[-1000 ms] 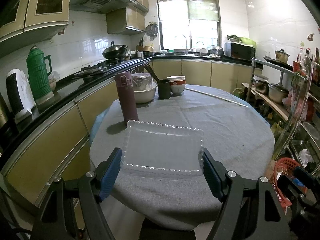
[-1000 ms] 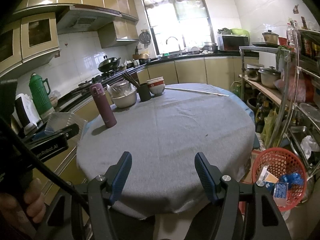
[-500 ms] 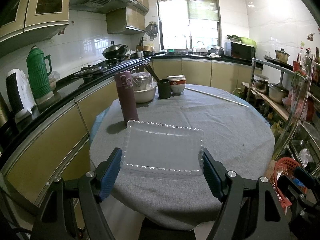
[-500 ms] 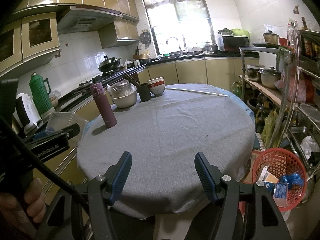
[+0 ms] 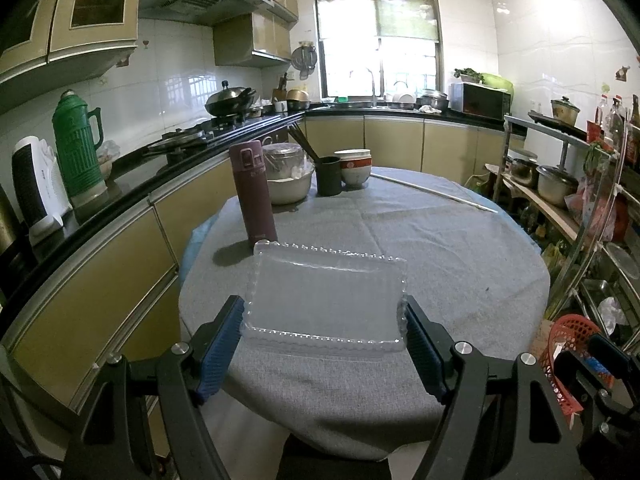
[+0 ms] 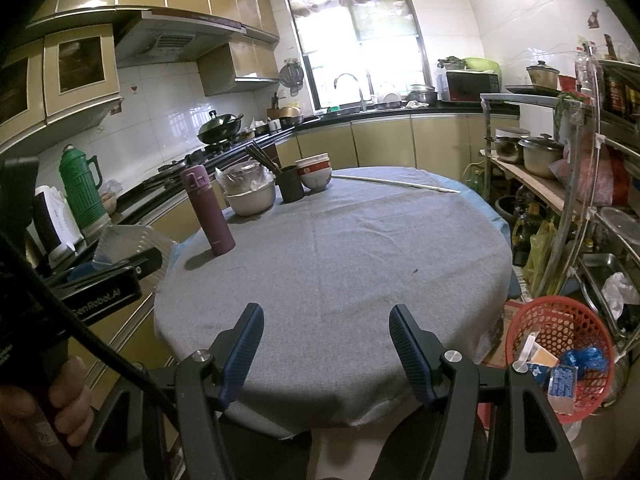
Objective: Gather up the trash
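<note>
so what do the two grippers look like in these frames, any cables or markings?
Both the left gripper and the right gripper have black angular frames, silver pivot bolts and blue ribbed pads. In the right wrist view the left one's black body carries white lettering, a black cable runs past it, and a bare hand grips its handle.

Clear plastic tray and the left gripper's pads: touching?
Touching. The left wrist view shows both blue pads of the left gripper pressed against the clear plastic tray.

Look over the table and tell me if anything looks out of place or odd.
Nothing looks spilled or broken. One oddity: a long thin white rod lies loose across the far side of the table. The flask, bowls and cup stand upright. The clear plastic tray is off the table, held in the left tongs.
</note>
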